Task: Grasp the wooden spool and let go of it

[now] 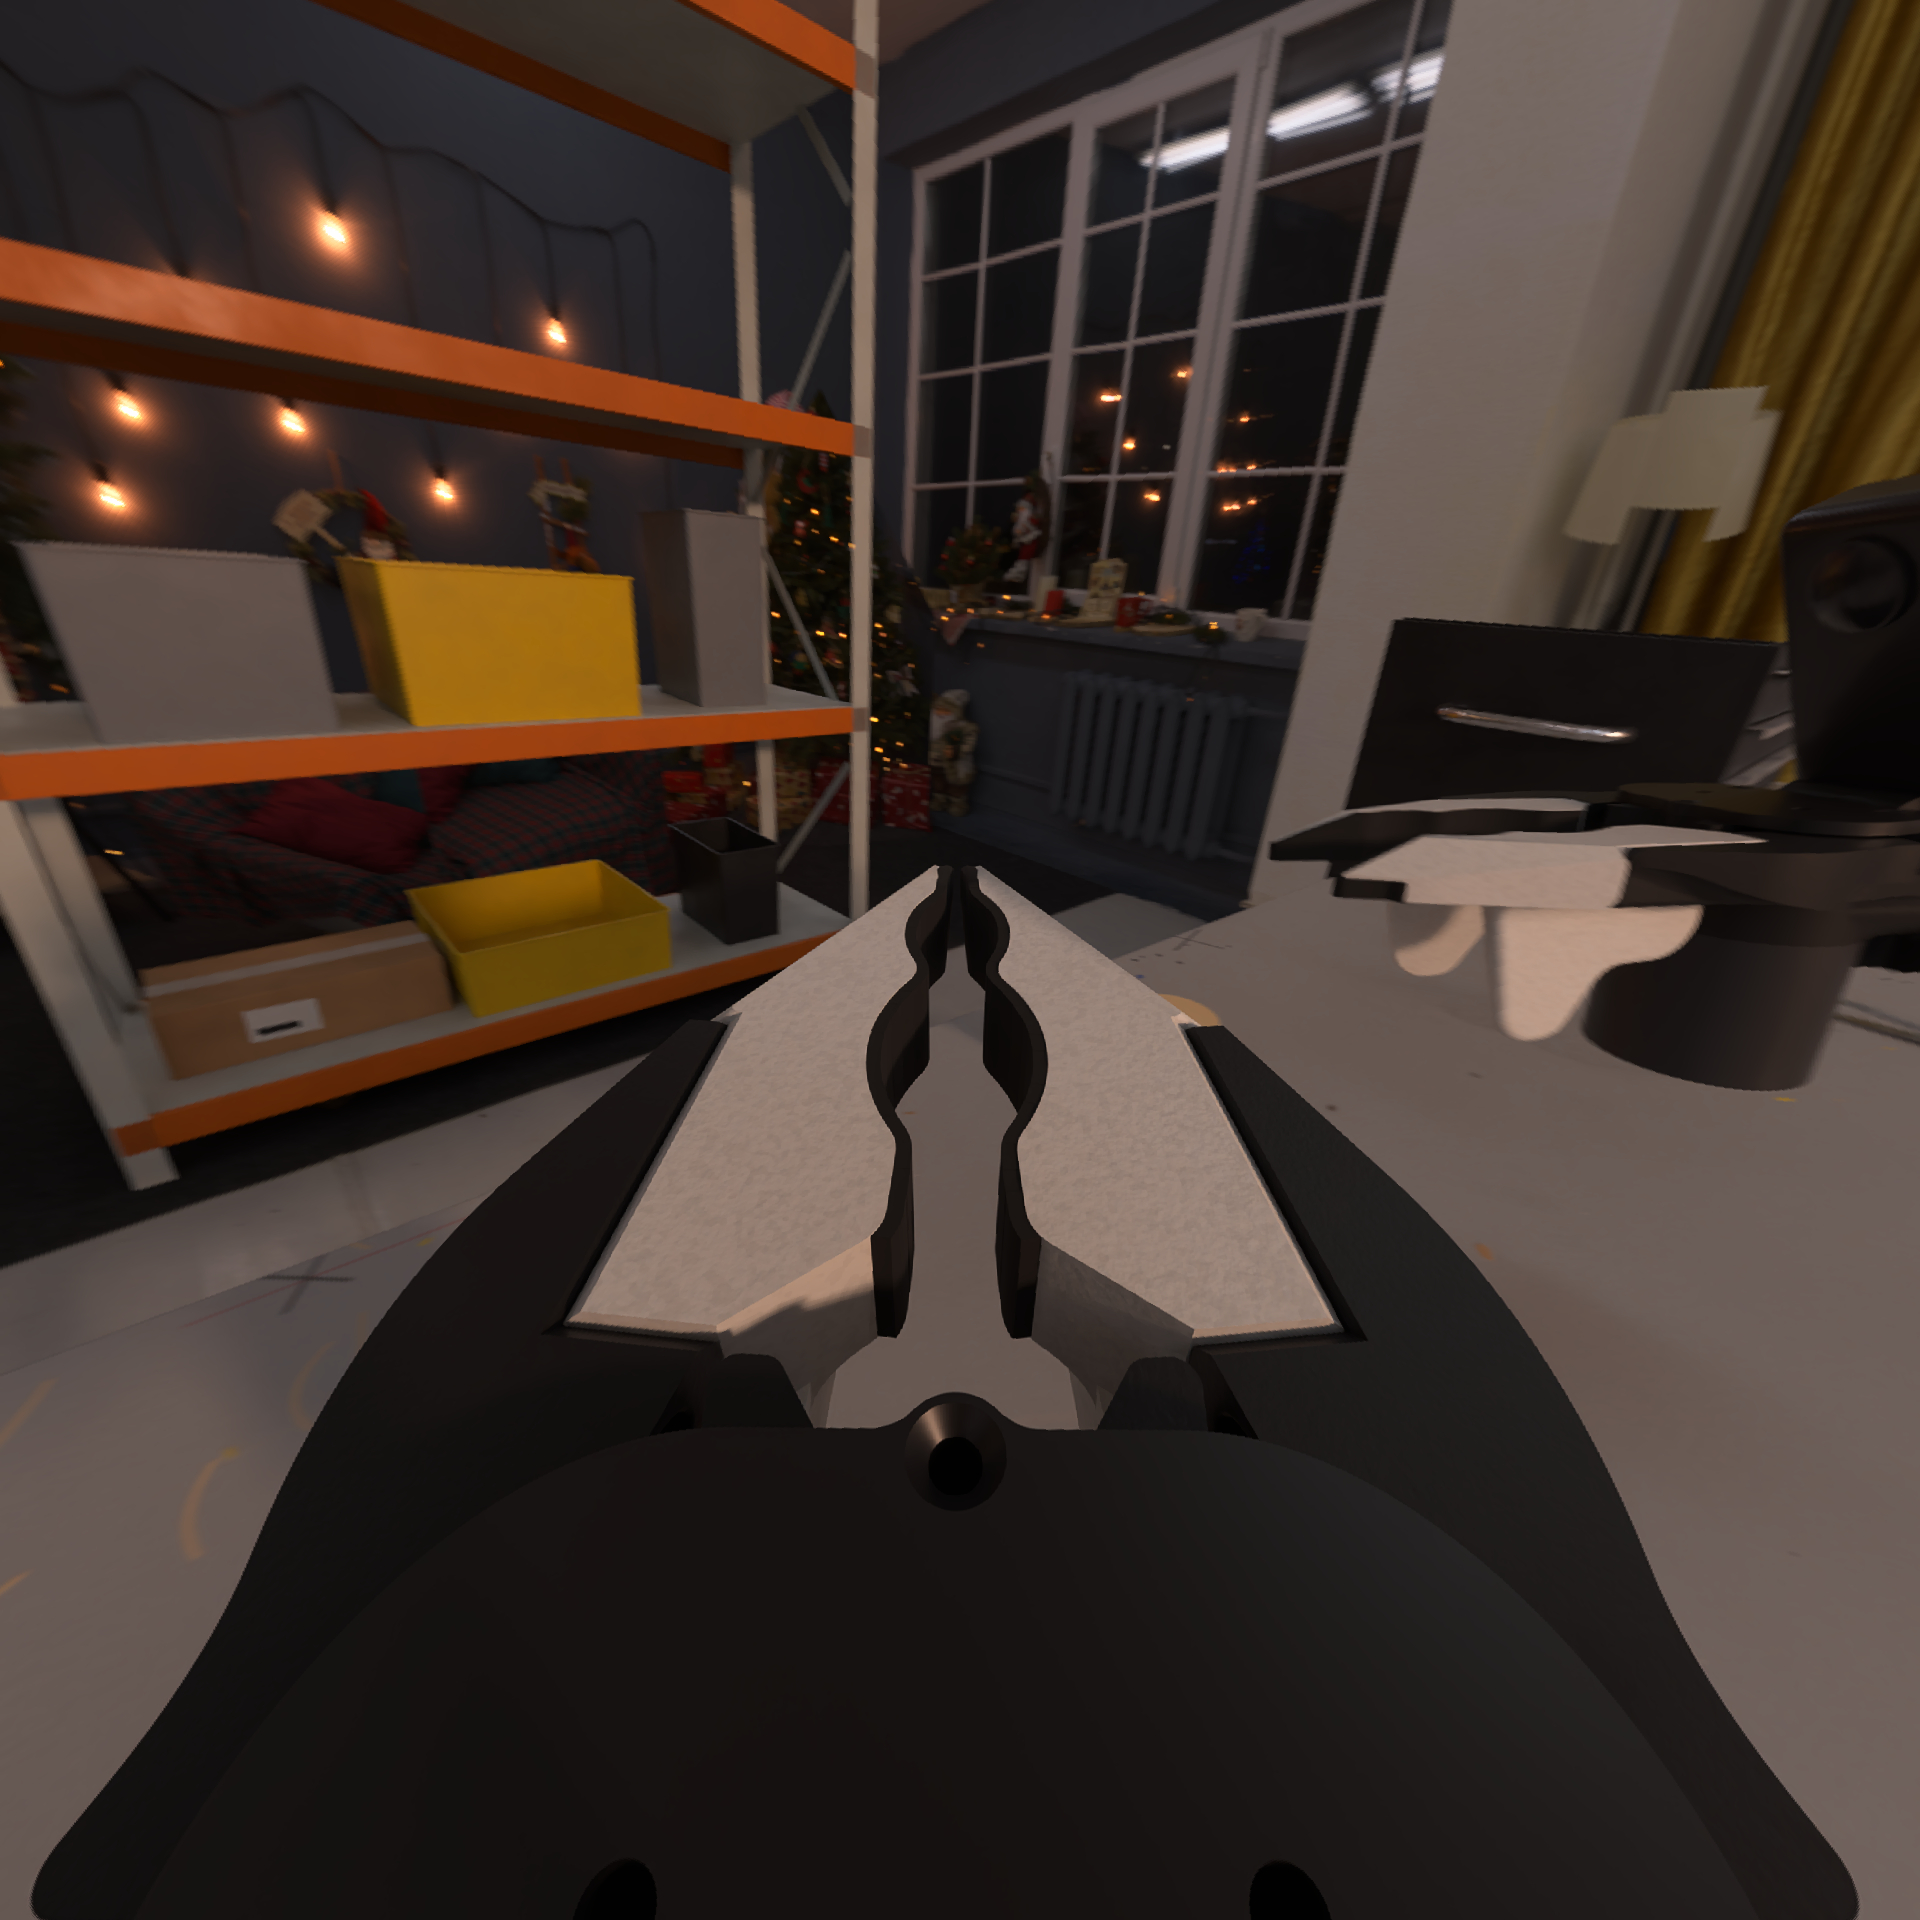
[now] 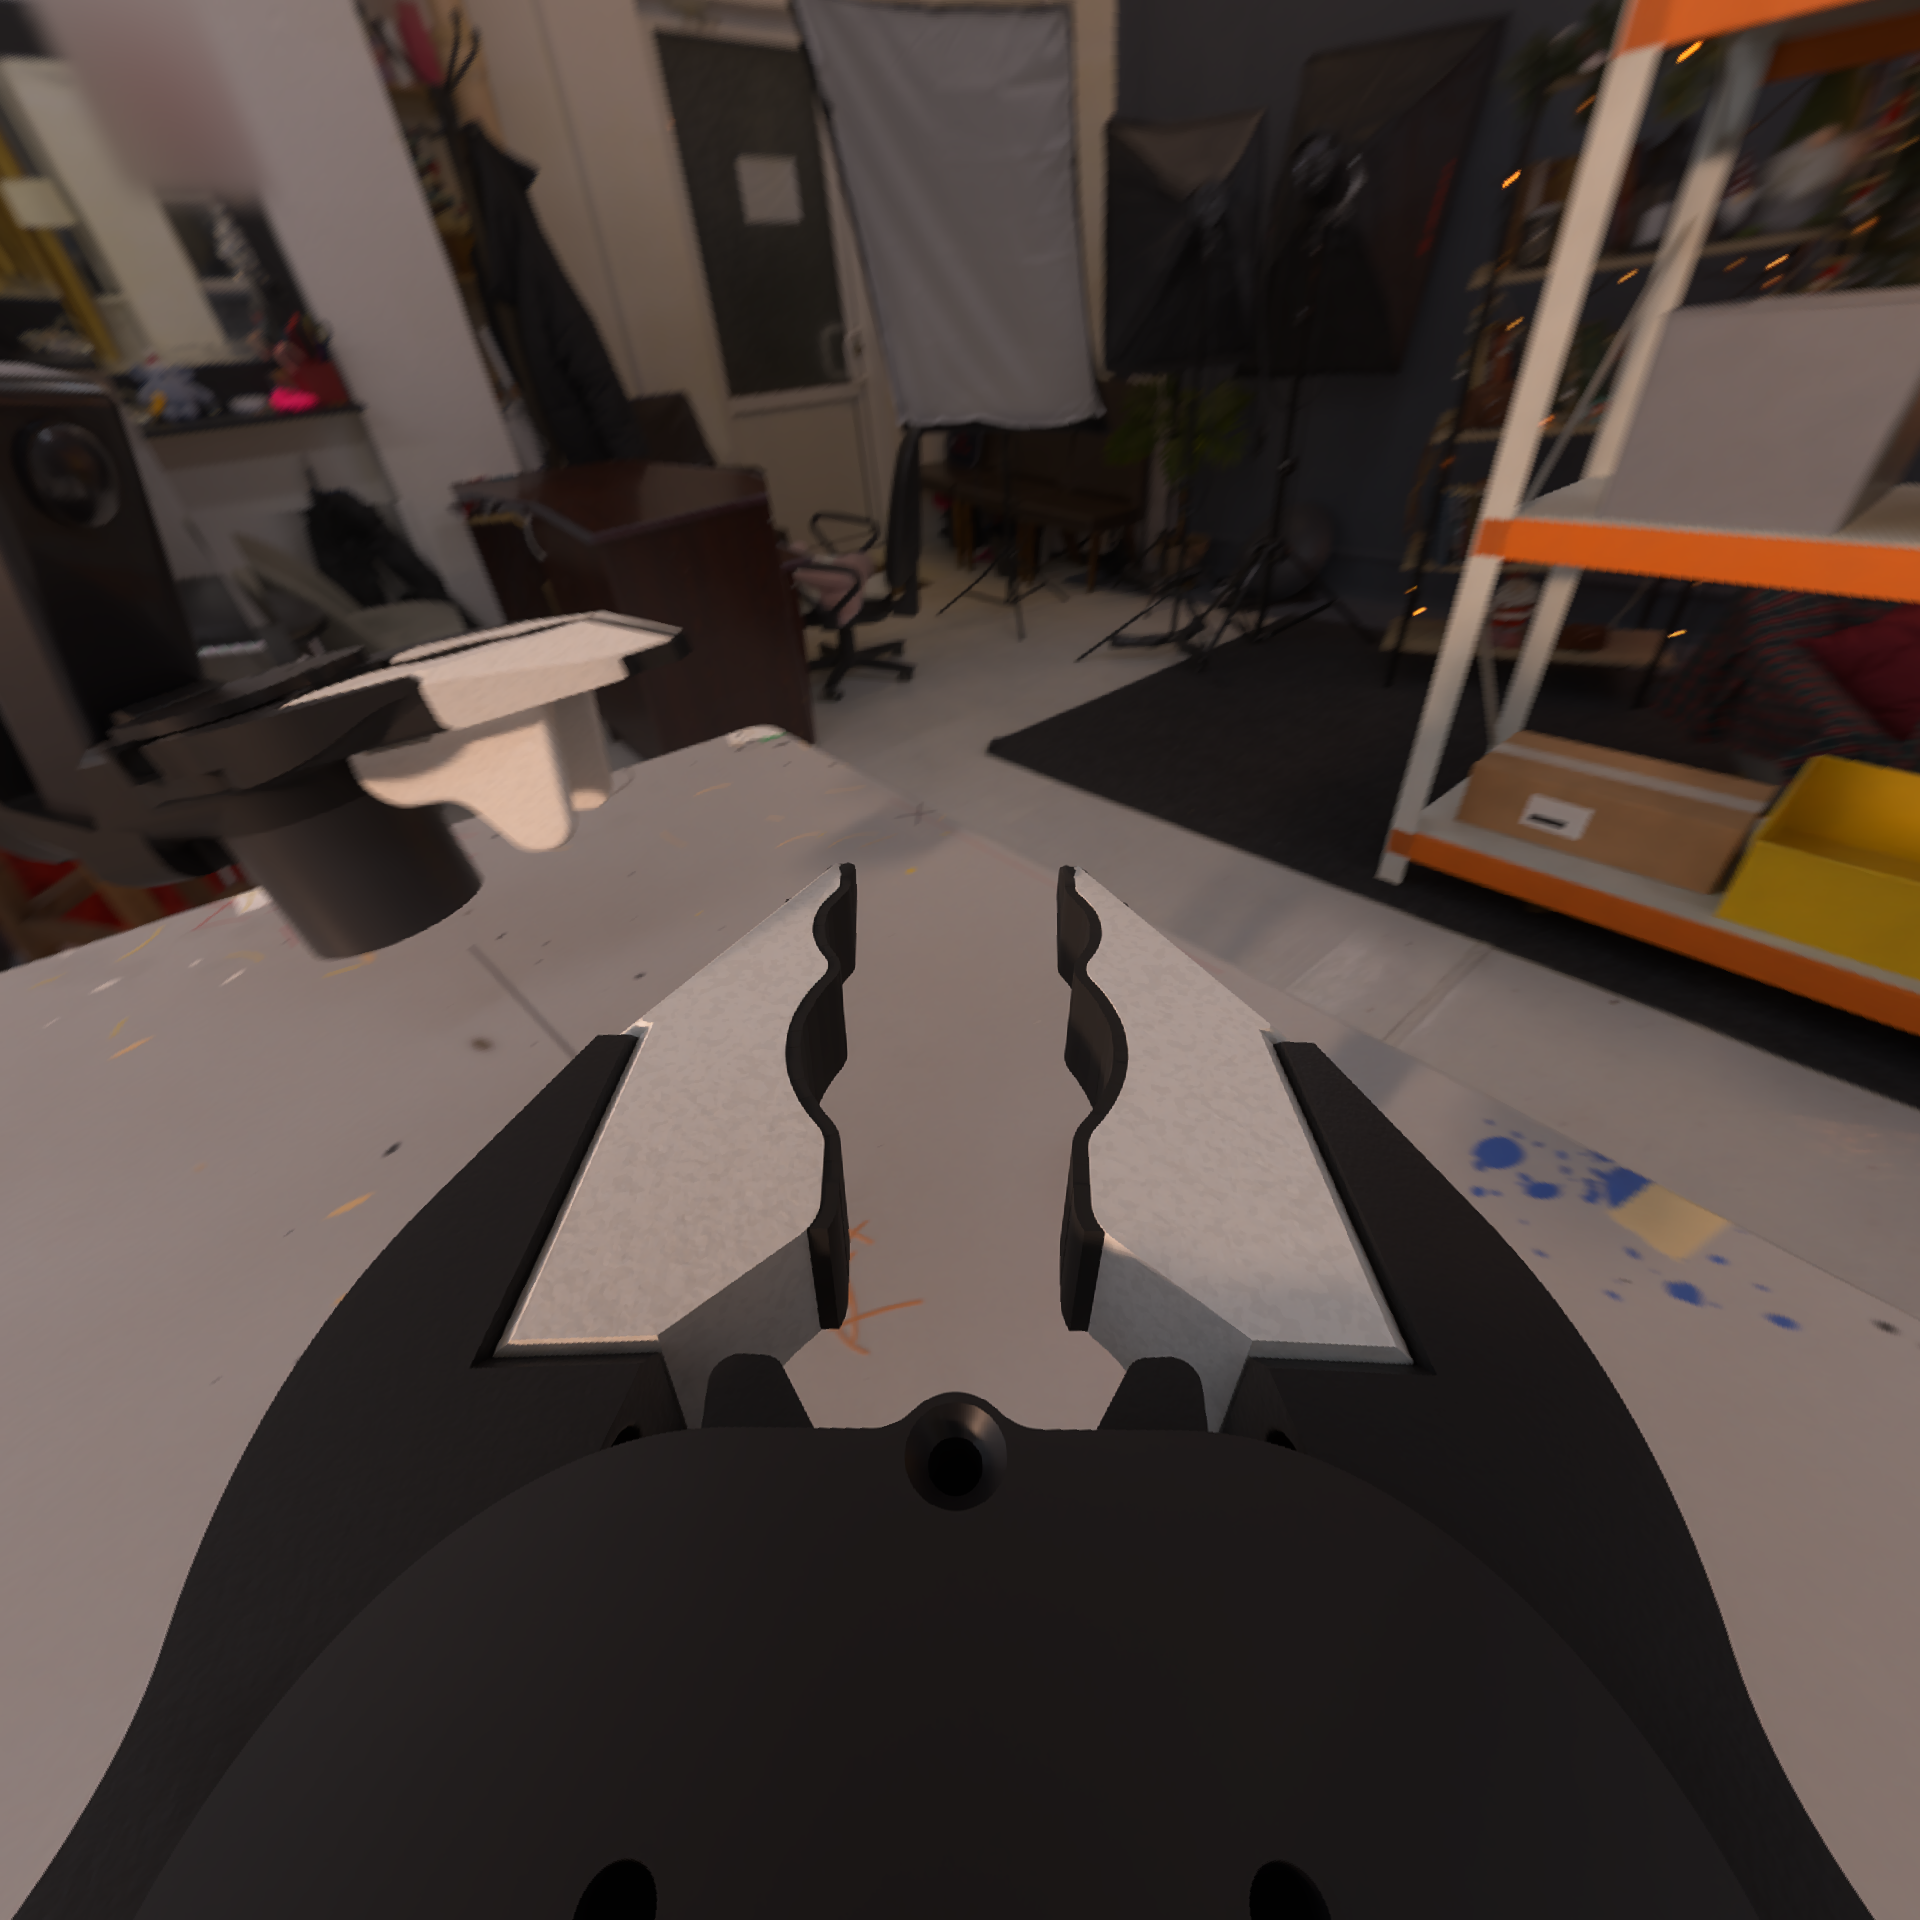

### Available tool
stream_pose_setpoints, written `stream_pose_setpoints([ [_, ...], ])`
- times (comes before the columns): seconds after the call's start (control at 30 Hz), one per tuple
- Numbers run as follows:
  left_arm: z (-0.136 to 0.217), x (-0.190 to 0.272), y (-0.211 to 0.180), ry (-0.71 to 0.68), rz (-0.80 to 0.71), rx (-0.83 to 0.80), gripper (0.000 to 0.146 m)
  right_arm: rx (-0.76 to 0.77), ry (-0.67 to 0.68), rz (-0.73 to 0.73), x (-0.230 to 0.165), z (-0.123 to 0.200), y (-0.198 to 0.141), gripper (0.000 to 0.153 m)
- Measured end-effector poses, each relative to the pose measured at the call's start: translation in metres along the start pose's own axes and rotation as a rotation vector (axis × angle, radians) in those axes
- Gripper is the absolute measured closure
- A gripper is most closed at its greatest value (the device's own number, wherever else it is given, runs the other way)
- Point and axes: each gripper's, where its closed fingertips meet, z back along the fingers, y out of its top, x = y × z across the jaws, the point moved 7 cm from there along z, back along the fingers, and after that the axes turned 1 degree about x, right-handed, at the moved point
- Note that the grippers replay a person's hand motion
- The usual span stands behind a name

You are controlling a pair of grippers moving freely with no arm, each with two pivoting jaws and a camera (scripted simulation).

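Left gripper [image 1: 957, 878] closed, empty; right gripper [image 2: 956, 878] parted, empty.

The black left tool [image 1: 956, 873], white-padded fingers nearly touching at the tips, hovers over the pale grey worktop [image 1: 1558, 1195]; the right tool [image 1: 1351, 868] hangs far right.

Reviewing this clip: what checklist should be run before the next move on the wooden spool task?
1. Black-and-white left gripper open for grasping: not ok, fingertips meet, nothing held.
2. Black-and-white right gripper open, empty: ok.
3. Wooden spool located: cannot tell; only a tan sliver shows beside the left gripper's finger.
4. Grey paint-flecked tabletop bare between the right gripper's fingers: ok.
5. Grippers apart: ok.
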Motion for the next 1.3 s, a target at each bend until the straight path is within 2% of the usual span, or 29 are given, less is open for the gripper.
stream_pose_setpoints([
  [0.13, 0.01, -0.015, -0.003, 0.071, -0.061, -0.008, 0.145, -0.076, 0.055, 0.047, -0.016, -0.008, -0.003, 0.114],
  [0.23, 0.015, -0.02, -0.009, 0.077, -0.1, -0.036, 0.145, -0.061, -0.072, 0.162, -0.001, 0.0, 0.007, 0.114],
  [0.33, 0.013, -0.017, -0.012, 0.031, -0.079, -0.057, 0.145, 0.001, -0.139, 0.128, 0.024, 0.01, 0.018, 0.114],
  [0.4, 0.005, -0.014, -0.014, -0.05, 0.0, -0.096, 0.145, -0.036, -0.118, 0.116, 0.039, 0.005, 0.017, 0.108],
  [0.47, -0.005, -0.014, -0.016, -0.176, 0.117, -0.157, 0.144, -0.126, -0.155, 0.167, 0.05, -0.005, 0.01, 0.096],
  [0.53, -0.009, -0.015, -0.018, -0.227, 0.201, -0.153, 0.144, -0.187, -0.188, 0.18, 0.055, -0.013, -0.001, 0.089],
  [0.7, 0.01, -0.019, -0.012, -0.236, 0.331, -0.03, 0.145, -0.213, -0.086, -0.056, 0.052, -0.007, -0.031, 0.089],
  [0.83, 0.017, -0.026, 0.0, -0.454, 0.579, -0.026, 0.145, -0.302, -0.036, -0.178, 0.061, -0.004, -0.046, 0.089],
  [0.93, 0.025, -0.034, 0.008, -0.483, 0.666, 0.055, 0.145, -0.389, -0.036, -0.2, 0.065, -0.01, -0.058, 0.09],
  [1.0, 0.031, -0.038, 0.013, -0.468, 0.688, 0.101, 0.145, -0.417, -0.043, -0.187, 0.065, -0.015, -0.064, 0.094],
  [1.07, 0.034, -0.039, 0.014, -0.456, 0.697, 0.131, 0.145, -0.437, -0.073, -0.128, 0.067, -0.02, -0.068, 0.11],
  [1.13, 0.034, -0.038, 0.013, -0.451, 0.697, 0.123, 0.145, -0.438, -0.075, -0.063, 0.067, -0.024, -0.068, 0.115],
  [1.23, 0.034, -0.031, 0.013, -0.479, 0.689, 0.117, 0.146, -0.445, 0.002, 0.018, 0.065, -0.034, -0.069, 0.126],
  [1.3, 0.034, -0.025, 0.011, -0.492, 0.667, 0.098, 0.145, -0.455, 0.114, 0.073, 0.062, -0.04, -0.068, 0.126],
])
